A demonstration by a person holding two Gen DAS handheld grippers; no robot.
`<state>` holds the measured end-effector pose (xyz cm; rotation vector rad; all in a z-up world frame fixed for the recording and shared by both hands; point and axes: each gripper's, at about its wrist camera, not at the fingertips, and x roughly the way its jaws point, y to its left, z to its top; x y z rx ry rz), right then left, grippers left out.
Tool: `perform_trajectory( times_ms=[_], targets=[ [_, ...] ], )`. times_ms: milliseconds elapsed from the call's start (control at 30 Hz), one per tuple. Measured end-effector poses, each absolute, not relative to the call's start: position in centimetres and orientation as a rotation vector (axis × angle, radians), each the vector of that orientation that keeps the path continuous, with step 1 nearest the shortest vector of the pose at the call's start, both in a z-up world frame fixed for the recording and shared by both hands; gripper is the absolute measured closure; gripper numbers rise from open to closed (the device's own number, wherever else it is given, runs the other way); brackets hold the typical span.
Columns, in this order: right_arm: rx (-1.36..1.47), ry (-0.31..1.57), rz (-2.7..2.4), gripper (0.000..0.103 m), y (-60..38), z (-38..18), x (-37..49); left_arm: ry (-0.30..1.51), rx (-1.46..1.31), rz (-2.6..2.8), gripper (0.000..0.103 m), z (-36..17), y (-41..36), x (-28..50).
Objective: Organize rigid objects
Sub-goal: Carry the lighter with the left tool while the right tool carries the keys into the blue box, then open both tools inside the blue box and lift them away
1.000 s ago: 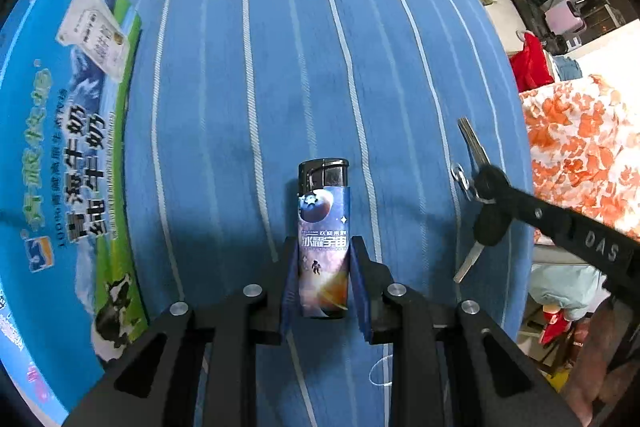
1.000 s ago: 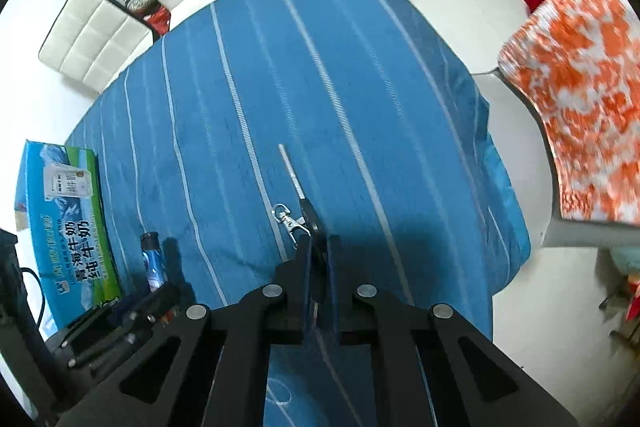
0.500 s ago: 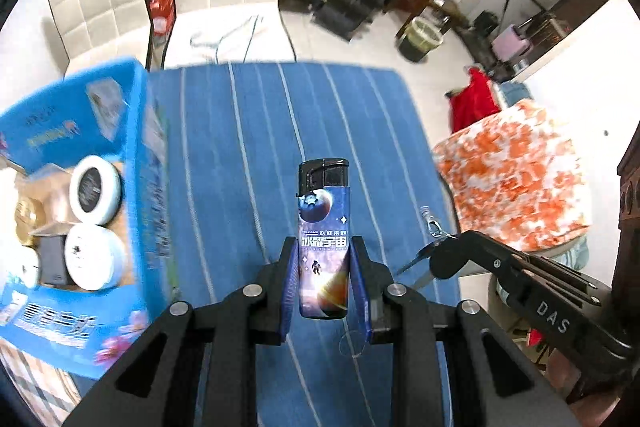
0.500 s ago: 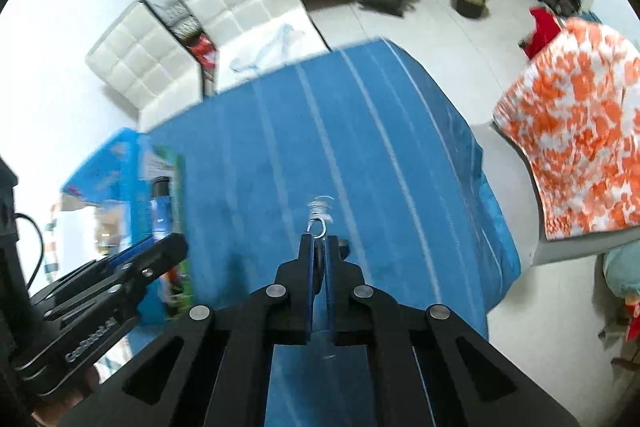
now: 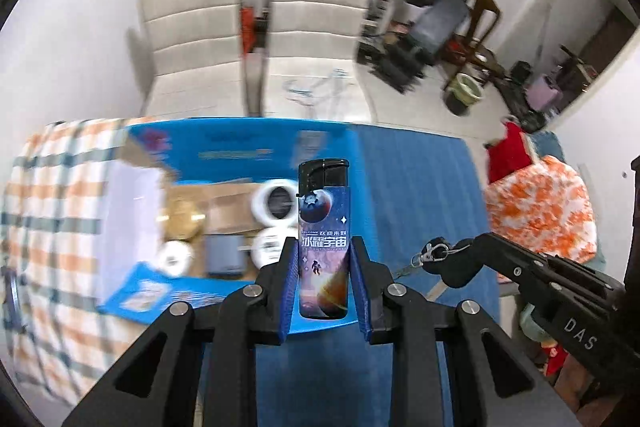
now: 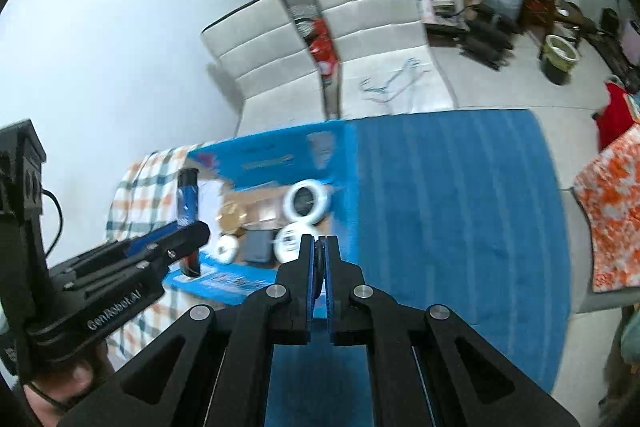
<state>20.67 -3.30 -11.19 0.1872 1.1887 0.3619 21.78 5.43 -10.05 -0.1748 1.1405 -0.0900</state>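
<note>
**Gently Into the Box**

Now the left tool [image 5: 324,279] squeezes a space-picture lighter [image 5: 324,239], held up over the open blue box [image 5: 240,151] on the tabletop [image 6: 460,207]. Lower it into a free spot beside the white jars [image 5: 276,205], then let go. The right tool [image 6: 319,267] pinches the keys [image 5: 436,257], in the air just right of the box. Drop those in next, slowly.
</note>
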Motion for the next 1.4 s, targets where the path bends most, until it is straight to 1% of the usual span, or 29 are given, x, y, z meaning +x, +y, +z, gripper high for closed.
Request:
perform_trajectory(
  times_ms=[100, 133, 367, 500, 700, 800, 900, 1400],
  targets=[
    [0.164, 1.221, 0.367, 0.098, 0.1, -13.5, 20.6, 1.153, -0.198, -0.05, 0.081, -11.0, 8.6, 21.4],
    [0.165, 1.256, 0.375, 0.098, 1.4, -15.3, 20.8, 1.162, -0.207, -0.035, 0.081, -11.8, 9.6, 21.3],
    [0.158, 1.414, 0.298, 0.098, 4.5, -24.7, 22.3, 1.307, -0.285, 0.005, 0.081, -20.1, 14.1, 21.8],
    [0.13, 1.445, 0.254, 0.098, 5.1, -27.5, 23.1, 1.361, -0.308, 0.02, 0.081, -23.8, 15.5, 22.4],
    [0.073, 1.472, 0.213, 0.098, 5.5, -29.8, 23.9, 1.428, -0.323, 0.017, 0.081, -27.8, 16.8, 23.6],
    [0.055, 1.503, 0.186, 0.101, 5.9, -31.0, 23.8, 1.457, -0.325, 0.012, 0.081, -29.1, 17.0, 24.1],
    [0.035, 1.533, 0.165, 0.101, 6.2, -32.5, 23.6, 1.477, -0.312, 0.007, 0.08, -30.0, 17.0, 24.3],
    [-0.114, 1.522, 0.053, 0.1, 8.1, -33.5, 24.0, 1.486, -0.254, 0.023, 0.081, -30.6, 16.5, 23.0]
  ],
)
